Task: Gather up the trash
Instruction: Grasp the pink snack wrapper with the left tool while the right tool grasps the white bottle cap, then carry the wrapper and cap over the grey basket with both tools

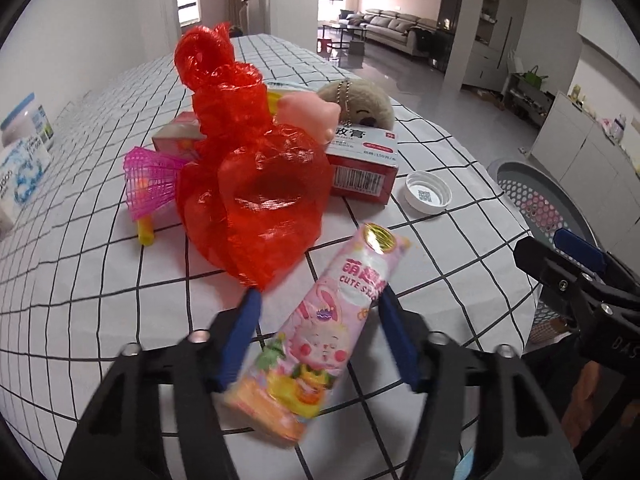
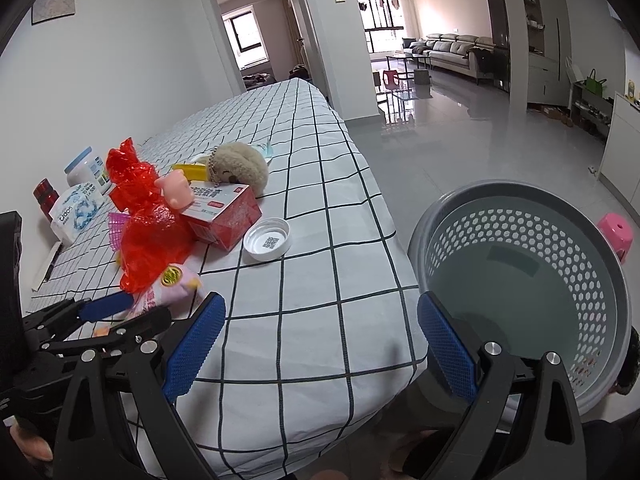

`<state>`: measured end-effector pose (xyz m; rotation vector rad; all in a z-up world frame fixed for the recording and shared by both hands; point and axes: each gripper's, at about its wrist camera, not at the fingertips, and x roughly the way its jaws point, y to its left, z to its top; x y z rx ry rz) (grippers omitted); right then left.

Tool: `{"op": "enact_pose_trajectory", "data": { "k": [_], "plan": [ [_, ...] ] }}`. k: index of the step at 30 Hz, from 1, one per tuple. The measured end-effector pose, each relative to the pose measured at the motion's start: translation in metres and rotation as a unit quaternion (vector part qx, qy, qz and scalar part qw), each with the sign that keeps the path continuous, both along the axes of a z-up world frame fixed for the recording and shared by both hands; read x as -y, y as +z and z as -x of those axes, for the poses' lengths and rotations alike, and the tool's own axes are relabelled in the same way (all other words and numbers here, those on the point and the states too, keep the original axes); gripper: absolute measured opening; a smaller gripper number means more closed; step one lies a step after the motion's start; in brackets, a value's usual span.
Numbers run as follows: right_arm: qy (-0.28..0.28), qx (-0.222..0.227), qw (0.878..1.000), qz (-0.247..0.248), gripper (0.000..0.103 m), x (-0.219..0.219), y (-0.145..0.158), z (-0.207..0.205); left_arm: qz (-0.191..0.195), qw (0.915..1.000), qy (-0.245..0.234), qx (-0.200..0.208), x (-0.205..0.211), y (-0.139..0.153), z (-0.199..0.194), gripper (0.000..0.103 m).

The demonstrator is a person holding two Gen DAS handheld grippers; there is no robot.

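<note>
A pink snack packet [image 1: 320, 328] with a cartoon rabbit lies slanted on the checked tablecloth [image 1: 80, 280]. My left gripper [image 1: 318, 300] is shut on it: the right pad touches its upper side and the left pad its lower end. From the right wrist the same packet [image 2: 168, 286] shows in the left gripper [image 2: 132, 304]. Crumpled red plastic wrap [image 1: 256, 184] sits just beyond it. A white bottle cap [image 1: 427, 196] lies to the right. My right gripper [image 2: 320, 340] hangs open and empty over the table's near edge, beside a grey perforated basket [image 2: 520, 208].
A red-and-white box [image 1: 364, 156], a pink pig toy [image 1: 308, 114], a beige plush keychain [image 1: 360, 100] and pink netting [image 1: 150, 178] crowd behind the wrap. A tissue pack [image 2: 76, 212] and jars stand by the wall. The right gripper [image 1: 556, 248] shows at the table's right edge.
</note>
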<state>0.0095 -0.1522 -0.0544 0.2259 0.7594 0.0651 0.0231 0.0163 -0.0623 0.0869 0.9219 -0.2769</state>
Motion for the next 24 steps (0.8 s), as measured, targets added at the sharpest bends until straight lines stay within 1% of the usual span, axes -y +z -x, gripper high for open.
{"op": "enact_pose_trajectory", "data": {
  "k": [2,8,17,24],
  "plan": [
    [0.002,0.002,1.000,0.000,0.092,0.000,0.001,-0.002,0.008,1.0000,0.002,-0.004,-0.001,0.000,0.000,0.034],
    [0.016,0.003,1.000,0.011,0.092,-0.009,0.003,-0.013,0.017,0.9998,0.013,0.001,-0.003,0.002,0.006,0.026],
    [0.032,-0.016,0.998,0.050,0.092,-0.028,0.000,-0.044,0.014,0.9987,0.032,0.038,-0.011,0.024,0.023,0.025],
    [0.029,-0.044,0.995,0.081,0.092,-0.038,-0.007,-0.072,0.024,0.9972,0.047,0.053,-0.023,0.036,0.023,0.025]
  ]
}}
